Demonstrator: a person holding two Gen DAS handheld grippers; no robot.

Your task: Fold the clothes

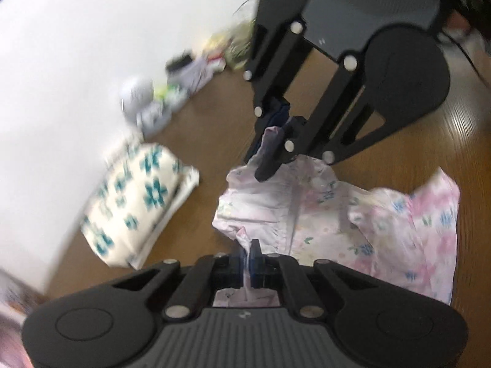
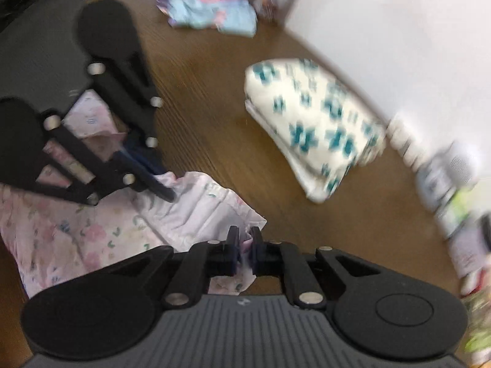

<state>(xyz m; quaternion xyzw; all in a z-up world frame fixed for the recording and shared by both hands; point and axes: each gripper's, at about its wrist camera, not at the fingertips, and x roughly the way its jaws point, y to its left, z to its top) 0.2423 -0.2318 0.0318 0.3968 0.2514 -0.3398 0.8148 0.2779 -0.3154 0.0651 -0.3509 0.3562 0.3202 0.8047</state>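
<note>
Both claws, L [image 1: 249, 263] & R [image 2: 244, 253], seemingly pinched on pink floral garment [image 1: 383, 224].

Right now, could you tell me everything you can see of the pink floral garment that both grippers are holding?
The pink floral garment is thin, pale pink woven-looking cloth printed with small pink and blue flowers. It lies crumpled and partly spread on the brown wooden table. The left gripper and right gripper each pinch one gathered edge, lifting it slightly. Blur hides finer detail.
</note>
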